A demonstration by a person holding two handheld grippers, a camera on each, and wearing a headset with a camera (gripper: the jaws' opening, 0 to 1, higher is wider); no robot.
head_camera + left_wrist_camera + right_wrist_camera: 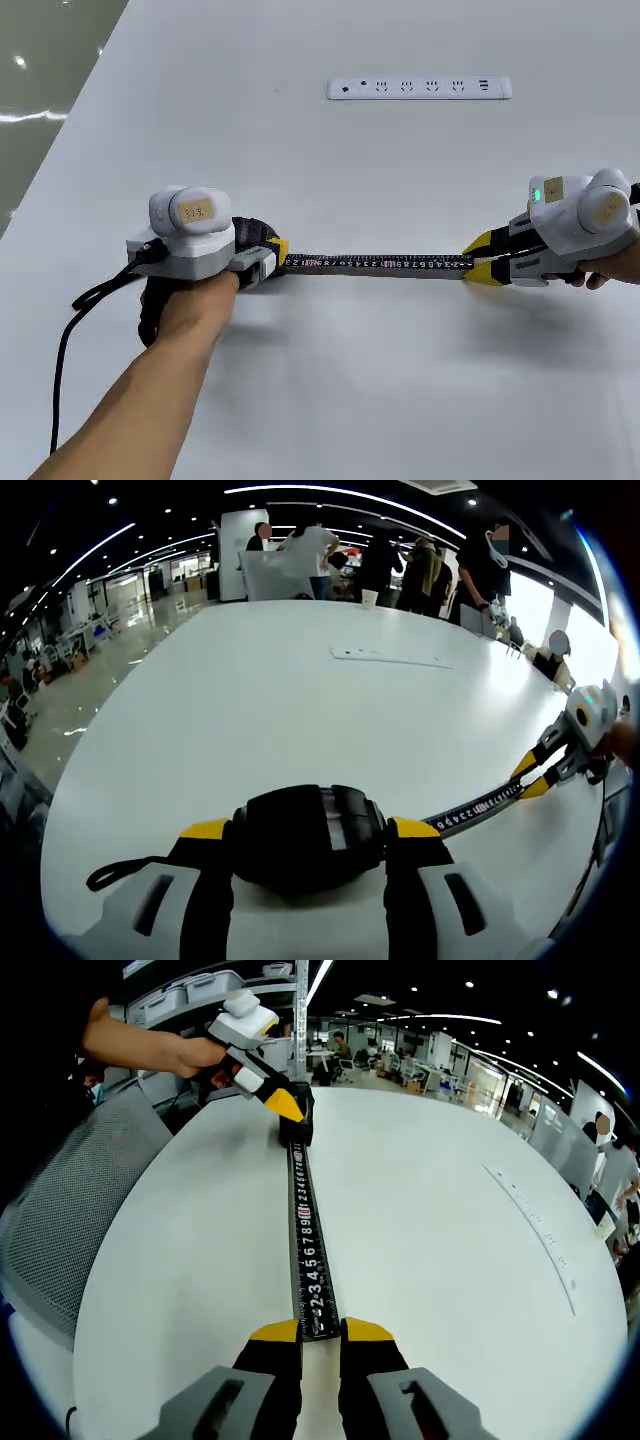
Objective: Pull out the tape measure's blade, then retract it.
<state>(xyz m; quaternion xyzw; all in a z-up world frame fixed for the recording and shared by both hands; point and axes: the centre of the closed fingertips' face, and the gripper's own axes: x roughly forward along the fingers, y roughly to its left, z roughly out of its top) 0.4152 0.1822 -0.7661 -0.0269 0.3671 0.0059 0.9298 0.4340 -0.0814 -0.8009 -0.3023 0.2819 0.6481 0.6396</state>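
A person at a white desk [300,150] stretches a tape measure's blade [380,263] between two hand-held grippers. The left gripper [268,258], jaws clamped on the black case [308,832], anchors it toward the desk's left edge. The right gripper [484,259], jaws narrowed onto the blade's tip, holds it out to the right. The band runs low across the desk's middle, well apart from a power strip [418,88] near the far edge. The pull looks well along. Doing it well likely means a straight draw in line with the case mouth, a steady case and a firm pinch, then a slow, guided retraction.
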